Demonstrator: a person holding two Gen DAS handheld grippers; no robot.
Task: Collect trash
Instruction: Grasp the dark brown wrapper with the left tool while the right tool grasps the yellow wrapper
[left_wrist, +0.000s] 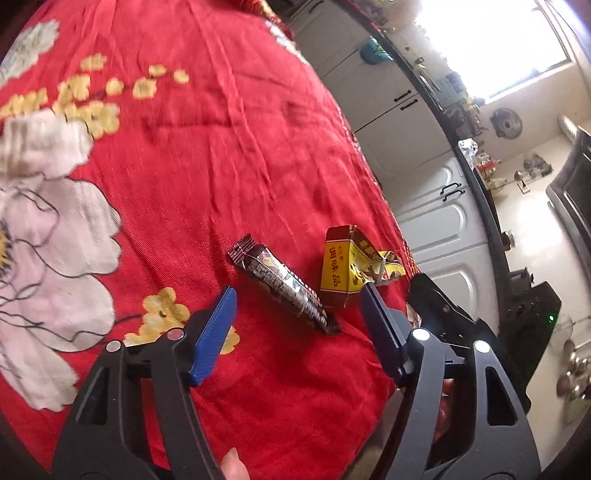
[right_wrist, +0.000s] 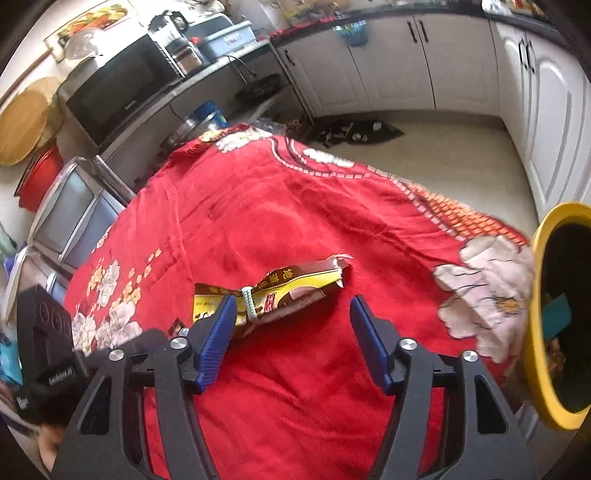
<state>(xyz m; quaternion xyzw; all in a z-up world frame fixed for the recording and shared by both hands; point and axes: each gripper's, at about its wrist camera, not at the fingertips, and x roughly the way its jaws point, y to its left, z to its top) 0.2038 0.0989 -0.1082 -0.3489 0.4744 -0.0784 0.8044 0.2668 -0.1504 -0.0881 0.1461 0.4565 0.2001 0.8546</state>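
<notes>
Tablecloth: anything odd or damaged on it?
Yes. On the red tablecloth lie a crumpled dark snack wrapper and, beside it, a yellow seasoning packet, torn open and creased. Nothing spilled.

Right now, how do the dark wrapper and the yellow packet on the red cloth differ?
The dark wrapper is long and narrow; the yellow packet is wider and boxier. The dark wrapper lies flat on the red cloth; the yellow packet is crumpled and stands up partly. The dark wrapper lies between the left gripper's open fingers; the yellow packet lies off beside one finger. Both are untouched.
</notes>
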